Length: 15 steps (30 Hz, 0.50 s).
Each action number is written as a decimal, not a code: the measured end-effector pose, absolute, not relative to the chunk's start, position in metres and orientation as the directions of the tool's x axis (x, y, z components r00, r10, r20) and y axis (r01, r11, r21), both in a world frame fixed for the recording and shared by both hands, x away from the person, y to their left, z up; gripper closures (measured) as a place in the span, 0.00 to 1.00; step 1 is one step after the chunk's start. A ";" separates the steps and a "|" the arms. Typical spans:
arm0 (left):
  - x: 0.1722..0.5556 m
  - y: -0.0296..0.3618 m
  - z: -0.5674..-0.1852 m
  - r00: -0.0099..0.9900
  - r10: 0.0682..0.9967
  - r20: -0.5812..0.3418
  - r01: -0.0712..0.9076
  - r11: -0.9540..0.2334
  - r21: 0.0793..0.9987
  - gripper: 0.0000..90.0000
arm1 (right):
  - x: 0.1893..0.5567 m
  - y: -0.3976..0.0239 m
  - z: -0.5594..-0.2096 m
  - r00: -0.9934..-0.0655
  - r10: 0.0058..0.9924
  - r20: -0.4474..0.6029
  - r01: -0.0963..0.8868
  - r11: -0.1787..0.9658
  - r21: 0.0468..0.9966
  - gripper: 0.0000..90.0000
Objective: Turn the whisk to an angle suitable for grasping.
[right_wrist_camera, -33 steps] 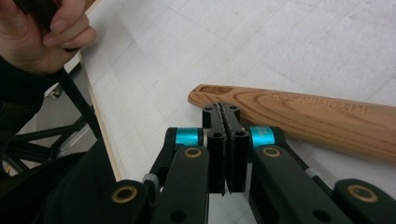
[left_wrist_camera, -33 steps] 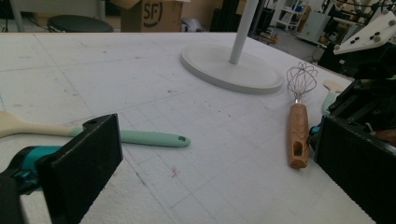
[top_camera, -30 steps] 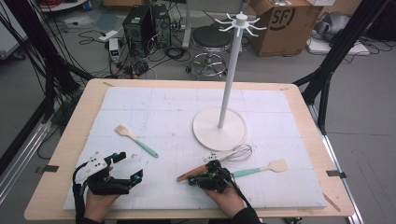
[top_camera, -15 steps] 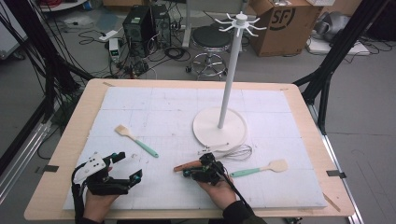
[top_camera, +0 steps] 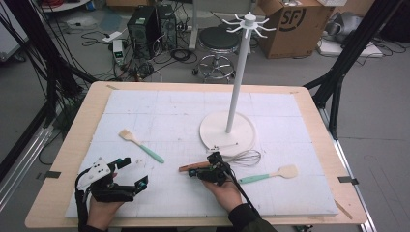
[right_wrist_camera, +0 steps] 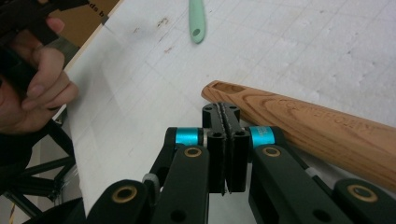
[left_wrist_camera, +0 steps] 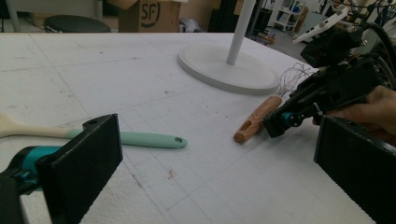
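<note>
My right gripper (right_wrist_camera: 226, 122) has slid leftward across the desk (top_camera: 300, 193) over the last second, its fingers pressed flat together with nothing between them, tips now beside the whisk's wooden handle (right_wrist_camera: 322, 128). The whisk (top_camera: 227, 162) lies just in front of the stand base (top_camera: 241, 135) (handle end shifted left, so I judge this a nudge). My left gripper (left_wrist_camera: 205, 177) rests, fingers wide and empty.
</note>
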<state>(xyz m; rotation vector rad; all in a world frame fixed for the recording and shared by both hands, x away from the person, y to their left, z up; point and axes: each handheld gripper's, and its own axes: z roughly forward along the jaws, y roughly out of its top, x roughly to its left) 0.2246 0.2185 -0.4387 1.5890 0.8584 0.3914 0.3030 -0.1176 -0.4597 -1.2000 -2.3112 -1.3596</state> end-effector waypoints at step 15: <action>0.225 0.219 -0.439 0.671 0.708 -0.220 0.306 0.006 0.952 0.02 | 0.297 -0.076 -0.460 -0.638 0.499 0.587 0.747 0.214 0.630 1.00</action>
